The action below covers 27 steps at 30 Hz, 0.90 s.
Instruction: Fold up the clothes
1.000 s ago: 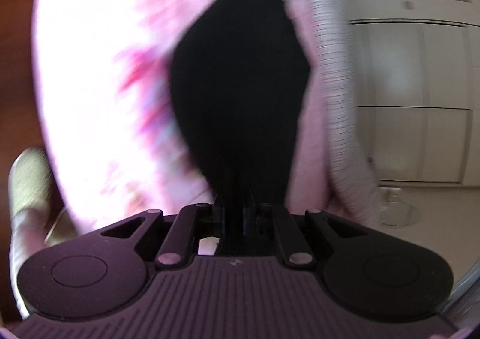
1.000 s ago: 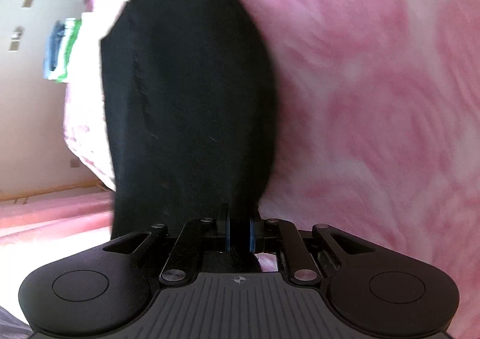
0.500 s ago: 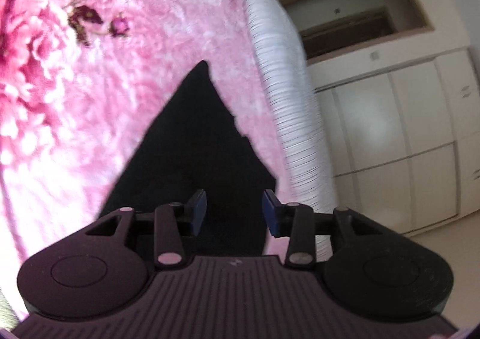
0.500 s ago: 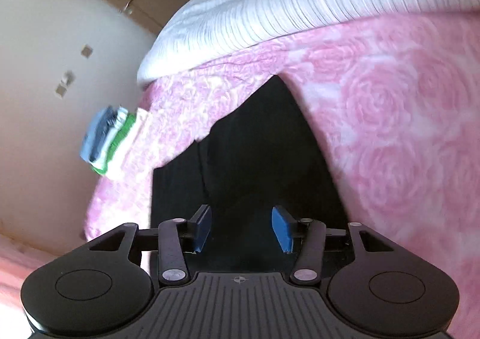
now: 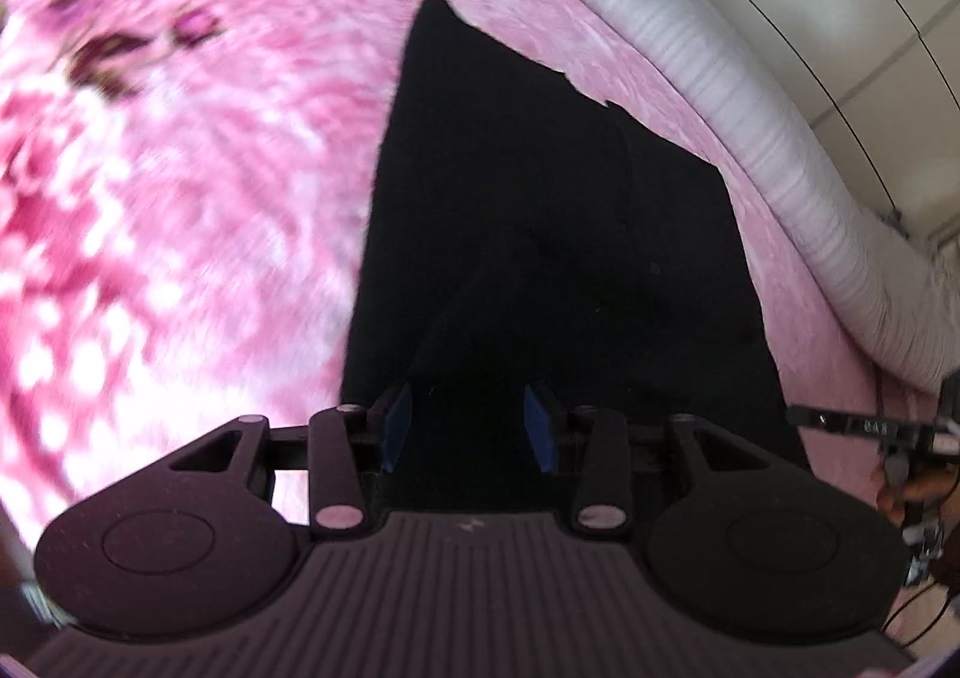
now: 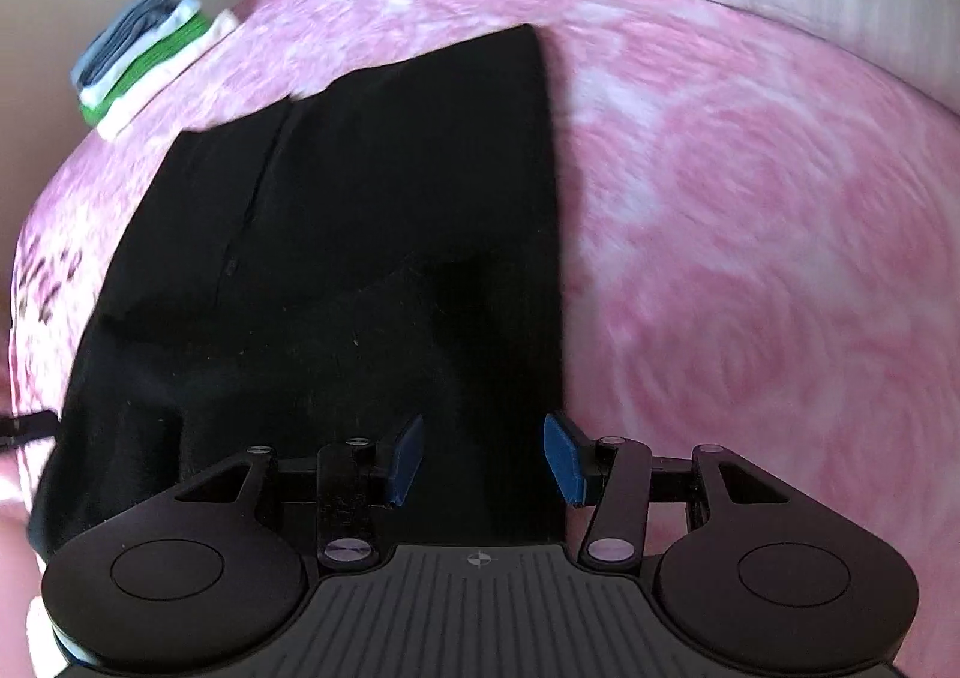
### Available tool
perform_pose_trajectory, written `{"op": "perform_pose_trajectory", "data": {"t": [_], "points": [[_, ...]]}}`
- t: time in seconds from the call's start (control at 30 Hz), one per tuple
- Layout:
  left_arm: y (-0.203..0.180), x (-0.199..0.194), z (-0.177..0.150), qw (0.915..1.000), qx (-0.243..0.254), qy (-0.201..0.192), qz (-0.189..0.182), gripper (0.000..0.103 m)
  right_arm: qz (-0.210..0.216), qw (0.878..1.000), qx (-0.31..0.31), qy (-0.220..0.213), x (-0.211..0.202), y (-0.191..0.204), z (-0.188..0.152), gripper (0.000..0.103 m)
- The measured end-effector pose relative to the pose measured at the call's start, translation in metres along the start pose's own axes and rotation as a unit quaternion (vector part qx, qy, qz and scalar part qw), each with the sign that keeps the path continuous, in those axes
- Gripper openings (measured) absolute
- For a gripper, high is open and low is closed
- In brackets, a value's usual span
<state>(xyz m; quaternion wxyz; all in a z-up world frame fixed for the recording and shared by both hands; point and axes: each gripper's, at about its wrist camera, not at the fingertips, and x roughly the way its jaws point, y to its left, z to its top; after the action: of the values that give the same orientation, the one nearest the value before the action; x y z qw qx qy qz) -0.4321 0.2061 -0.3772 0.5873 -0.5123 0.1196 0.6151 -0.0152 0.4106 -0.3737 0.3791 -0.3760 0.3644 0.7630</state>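
A bed is carrying everything, its pink rose-patterned blanket (image 6: pixel 750 210) covering the top. A black garment (image 6: pixel 372 210) is lying flat on the blanket, folded into a long shape, and a stack of folded clothes (image 6: pixel 144 60) in blue, white and green is sitting near the far corner. A white ribbed cover (image 5: pixel 750 96) is running along the bed's edge.

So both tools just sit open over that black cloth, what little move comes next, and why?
Probably lower each tool onto a near corner of the black garment and pinch it. It lies flat on the pink blanket. The right tool is open and empty; the left tool is closing, gripping nothing.
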Motion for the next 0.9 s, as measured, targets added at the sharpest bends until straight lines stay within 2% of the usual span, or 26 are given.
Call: {"op": "perform_pose_trajectory", "data": {"t": [0.07,0.1,0.17,0.2,0.23,0.3,0.33,0.4,0.5,0.63,0.8,0.9], "points": [[-0.002,0.011,0.004,0.9998,0.02,0.007,0.005,0.016,0.013,1.0,0.006,0.006,0.012,-0.002,0.001,0.049],[-0.002,0.015,0.005,0.9995,0.027,0.01,0.011,0.013,0.02,1.0,0.009,0.009,0.018,-0.002,0.001,0.049],[-0.002,0.016,0.004,0.9993,0.034,0.011,0.015,0.012,0.022,1.0,0.012,0.009,0.018,-0.003,0.001,0.047],[-0.001,0.016,0.003,0.9993,0.033,0.01,0.014,0.012,0.023,1.0,0.013,0.008,0.018,-0.003,0.001,0.034],[-0.001,0.015,0.003,0.9993,0.033,0.01,0.016,0.012,0.023,1.0,0.014,0.008,0.017,-0.003,0.001,0.028],[-0.001,0.014,0.002,0.9993,0.032,0.008,0.019,0.013,0.024,1.0,0.017,0.007,0.016,-0.003,0.001,0.026],[-0.001,0.014,0.003,0.9993,0.031,0.007,0.019,0.015,0.024,1.0,0.018,0.006,0.016,-0.003,0.001,0.026],[-0.001,0.016,0.004,0.9993,0.034,0.009,0.015,0.024,0.025,0.999,0.021,0.005,0.015,-0.003,0.001,0.027],[-0.004,0.019,0.005,0.999,0.042,0.01,0.01,0.031,0.025,0.999,0.024,-0.001,0.014,-0.004,0.002,0.045],[-0.007,0.021,0.008,0.9988,0.046,0.007,0.015,0.031,0.037,0.999,0.026,-0.002,0.018,-0.007,0.002,0.045],[-0.005,0.006,0.008,0.9986,0.043,-0.02,0.026,0.034,0.04,0.999,0.034,-0.006,0.018,-0.009,-0.001,0.045],[0.001,0.008,0.007,0.999,0.037,-0.003,0.024,0.034,0.041,0.999,0.031,-0.007,0.015,-0.013,-0.001,0.045]]}}
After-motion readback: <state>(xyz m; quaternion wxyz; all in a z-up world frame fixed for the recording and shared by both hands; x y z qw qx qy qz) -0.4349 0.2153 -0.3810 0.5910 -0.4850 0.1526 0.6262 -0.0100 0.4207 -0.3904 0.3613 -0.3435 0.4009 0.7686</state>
